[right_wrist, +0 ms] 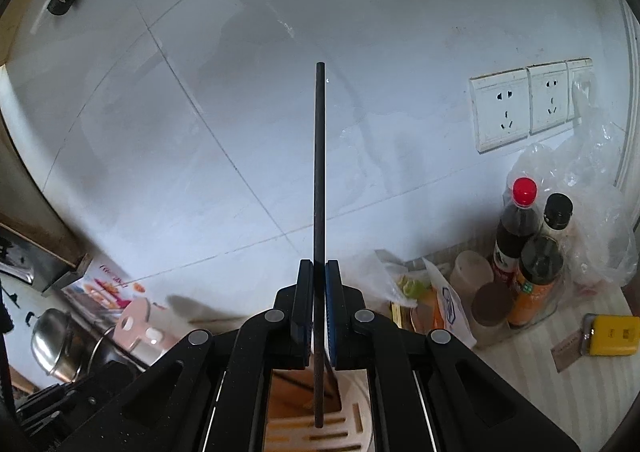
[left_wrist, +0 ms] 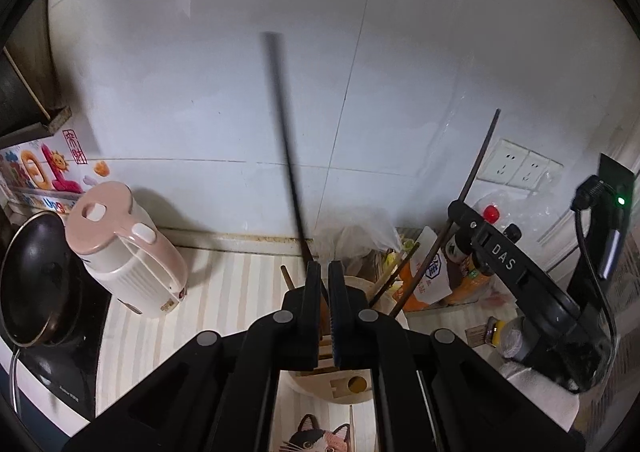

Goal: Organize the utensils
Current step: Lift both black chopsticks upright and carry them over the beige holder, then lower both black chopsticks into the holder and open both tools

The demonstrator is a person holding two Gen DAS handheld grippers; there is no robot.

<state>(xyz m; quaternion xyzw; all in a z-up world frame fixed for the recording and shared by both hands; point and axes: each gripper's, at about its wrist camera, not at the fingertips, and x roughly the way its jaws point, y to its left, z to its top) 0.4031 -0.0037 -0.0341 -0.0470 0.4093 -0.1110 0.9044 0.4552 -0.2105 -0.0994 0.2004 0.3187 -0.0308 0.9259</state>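
We hold one dark chopstick in each of our tongs. The right tongs (right_wrist: 319, 272) are closed tight on a black chopstick (right_wrist: 319, 156) that stands almost straight up. Its low end hangs just over the slots of the utensil holder (right_wrist: 352, 428) right below. The left tongs (left_wrist: 324, 276) look pinched on another chopstick (left_wrist: 286, 140), which leans a bit left and looks blurry. The holder (left_wrist: 360, 384) sits under these tongs too, on the striped desk (left_wrist: 224, 292). We think the next move is straight down, and the right stick is lined up better.
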